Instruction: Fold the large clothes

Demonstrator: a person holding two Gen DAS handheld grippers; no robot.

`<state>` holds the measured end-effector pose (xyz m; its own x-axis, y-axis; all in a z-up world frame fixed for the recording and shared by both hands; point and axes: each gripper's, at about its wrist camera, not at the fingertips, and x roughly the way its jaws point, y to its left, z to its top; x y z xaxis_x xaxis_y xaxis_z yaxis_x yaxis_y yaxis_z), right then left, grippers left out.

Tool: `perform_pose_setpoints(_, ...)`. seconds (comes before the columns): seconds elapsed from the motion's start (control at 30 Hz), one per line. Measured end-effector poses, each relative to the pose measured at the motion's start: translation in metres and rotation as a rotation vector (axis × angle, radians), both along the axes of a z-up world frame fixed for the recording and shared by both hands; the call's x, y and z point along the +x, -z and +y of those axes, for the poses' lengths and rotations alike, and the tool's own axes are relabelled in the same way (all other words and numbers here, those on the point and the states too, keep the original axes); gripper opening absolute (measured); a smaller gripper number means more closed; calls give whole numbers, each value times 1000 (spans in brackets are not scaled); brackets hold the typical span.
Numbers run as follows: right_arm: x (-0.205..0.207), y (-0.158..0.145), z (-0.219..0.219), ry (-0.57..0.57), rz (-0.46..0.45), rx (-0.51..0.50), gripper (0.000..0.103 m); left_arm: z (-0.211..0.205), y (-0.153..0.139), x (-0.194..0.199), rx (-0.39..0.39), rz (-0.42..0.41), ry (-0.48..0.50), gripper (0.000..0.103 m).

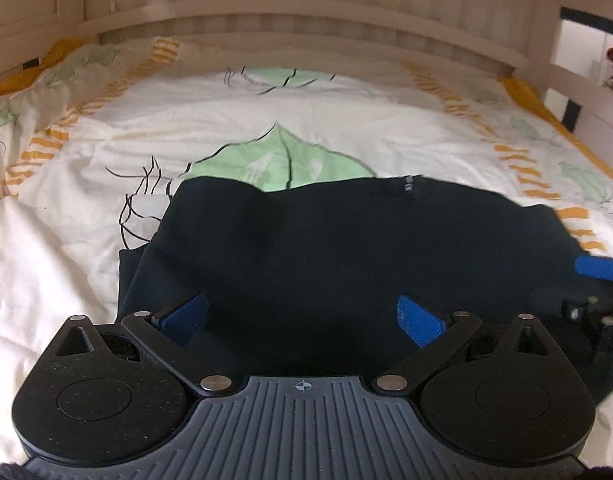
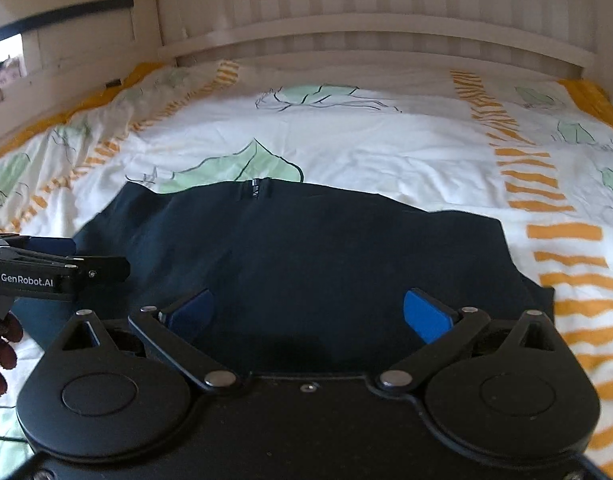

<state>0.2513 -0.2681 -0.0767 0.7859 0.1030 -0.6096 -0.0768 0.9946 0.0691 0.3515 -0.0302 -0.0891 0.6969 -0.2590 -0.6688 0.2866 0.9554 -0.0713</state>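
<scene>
Left wrist view shows me the left claw (image 1: 302, 320) with its blue pads spread as wide as they go and nothing between them; the dark navy garment (image 1: 326, 248) lies flat on the bed, spread across the leaf-print duvet (image 1: 106, 240) in front of the slatted headboard (image 1: 306, 12). At the right edge of that view I see one blue finger of the right claw (image 1: 600, 267). From the right wrist view the right claw (image 2: 308, 316) is just as wide apart and empty, hovering over the near part of the garment (image 2: 306, 248), and the left claw's body (image 2: 30, 276) sits at the left with gloved fingers (image 2: 4, 344) below it.

I judge that a fold has been laid down and both claws are free, so the step in hand is to pick the next pair of grasp points. The far edge, where a small label (image 1: 406, 187) shows, looks fairly straight, but the left side carries a loose flap (image 1: 136, 272) and the right side a bulging corner (image 2: 542, 300). To do this well, I would bring each claw to an outer corner of the near edge, pinch only the garment's layers and not the duvet beneath, and close both at matching points so the next fold lands square. I would keep the claws level with each other; uneven lifts would skew the stack.
</scene>
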Motion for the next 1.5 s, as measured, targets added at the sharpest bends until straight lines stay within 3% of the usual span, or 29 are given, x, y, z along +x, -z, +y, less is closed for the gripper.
perform_pose_setpoints(0.37, 66, 32, -25, 115, 118, -42, 103, 3, 33, 47, 17, 86, -40, 103)
perform_pose_setpoints(0.5, 63, 44, -19, 116, 92, -73, 103, 6, 38, 40, -1, 46, -44, 103)
perform_pose_setpoints(0.77, 56, 41, -25, 105, 59, -31, 103, 14, 29, 30, -17, 48, -24, 103)
perform_pose_setpoints(0.9, 38, 30, -36, 61, 62, 32, 103, 33, 19, 7, -63, 55, 6, 103)
perform_pose_setpoints(1.07, -15, 17, -55, 36, 27, 77, 103, 62, 7, -25, -115, 53, 17, 103)
perform_pose_setpoints(1.27, -70, 9, -85, 97, 8, 119, 103, 80, 1, -50, -110, 57, 30, 103)
perform_pose_setpoints(1.5, -95, 19, -112, 167, 67, 203, 103, 101, 11, -58, -165, 123, -26, 103)
